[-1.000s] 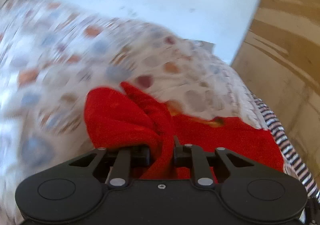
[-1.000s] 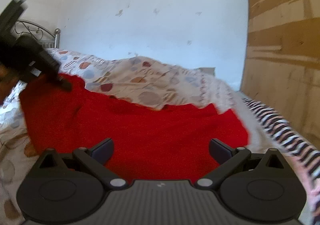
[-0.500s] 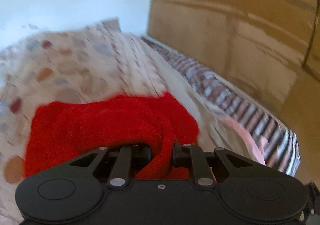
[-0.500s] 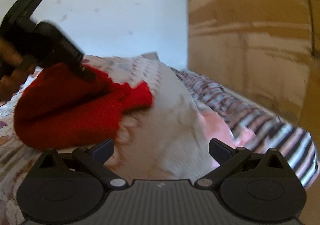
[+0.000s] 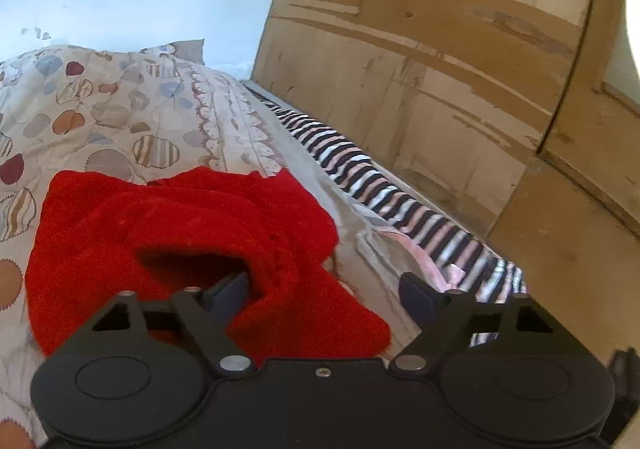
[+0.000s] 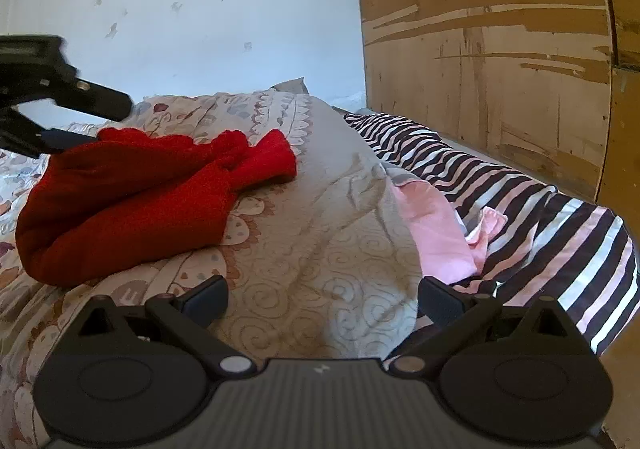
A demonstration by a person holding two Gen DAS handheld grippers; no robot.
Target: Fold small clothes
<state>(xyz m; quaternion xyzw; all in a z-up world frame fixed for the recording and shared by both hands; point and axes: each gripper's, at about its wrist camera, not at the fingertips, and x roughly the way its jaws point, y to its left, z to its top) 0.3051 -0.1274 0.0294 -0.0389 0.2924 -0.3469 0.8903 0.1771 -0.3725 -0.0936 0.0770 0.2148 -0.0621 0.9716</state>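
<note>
A red knitted garment (image 5: 180, 225) lies bunched and folded over on the patterned quilt (image 5: 120, 109). My left gripper (image 5: 322, 287) is low over its near edge with the jaws opening wide. A fold of the red cloth drapes beside the left finger (image 5: 228, 291), and neither pad presses on it. In the right wrist view the red garment (image 6: 132, 201) sits at the left, with the left gripper (image 6: 108, 121) at its far top edge. My right gripper (image 6: 324, 295) is open over bare quilt (image 6: 304, 249), right of the garment, with nothing between its fingers.
A pink garment (image 6: 436, 233) lies on the black, white and pink striped sheet (image 6: 520, 201) along the bed's right edge. A worn wooden panel wall (image 6: 500, 49) stands close on the right. A pale painted wall (image 6: 200, 9) is behind the bed.
The left gripper was shut on a fold of the red garment; its jaws have now spread and the fold has dropped free. Both views swung right, and the garment went from spread out to bunched.
</note>
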